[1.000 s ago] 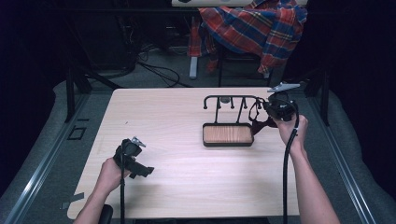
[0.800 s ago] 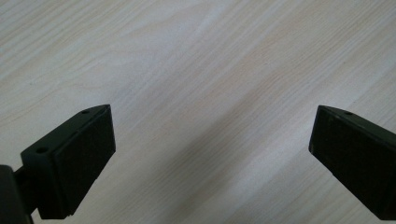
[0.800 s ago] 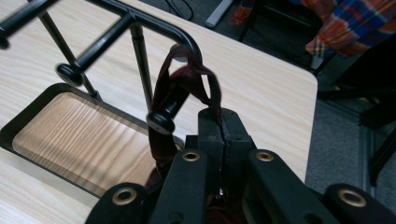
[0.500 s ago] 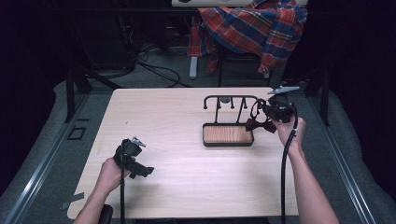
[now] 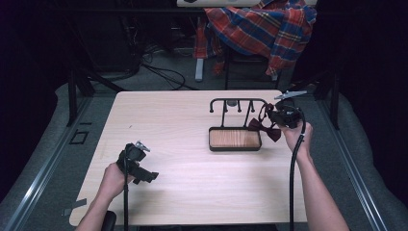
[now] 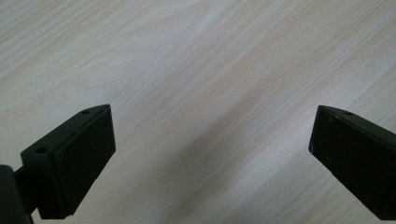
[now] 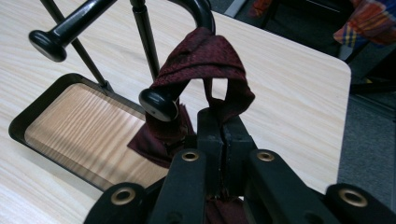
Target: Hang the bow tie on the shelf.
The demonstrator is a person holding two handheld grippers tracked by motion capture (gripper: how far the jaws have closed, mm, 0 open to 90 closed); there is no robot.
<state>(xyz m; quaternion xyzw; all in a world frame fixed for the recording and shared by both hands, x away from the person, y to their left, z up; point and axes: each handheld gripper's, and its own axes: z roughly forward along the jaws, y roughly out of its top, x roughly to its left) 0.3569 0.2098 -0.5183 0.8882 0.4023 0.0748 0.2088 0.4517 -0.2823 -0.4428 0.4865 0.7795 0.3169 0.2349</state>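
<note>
A person is sitting at a light wooden table (image 5: 192,115), holding a two-jaw gripper in each hand. The right gripper (image 5: 274,117) is hovering at the right end of a black metal rack (image 5: 235,102) whose pegs rise above a black-rimmed wooden tray (image 5: 235,139). Its jaws are pressed together, clamping the strap of a dark red bow tie (image 5: 265,129); in the right gripper view the strap (image 7: 201,56) is draping over the curved end of the rack's top bar, beside a knobbed peg (image 7: 159,103), while the bow is hanging just over the tray's right edge. The left gripper (image 5: 144,174) is resting low over the table's near-left part, well apart from the rack, its jaws standing wide apart over bare wood. A plaid cloth (image 5: 262,26) is lying over a chair beyond the table
</note>
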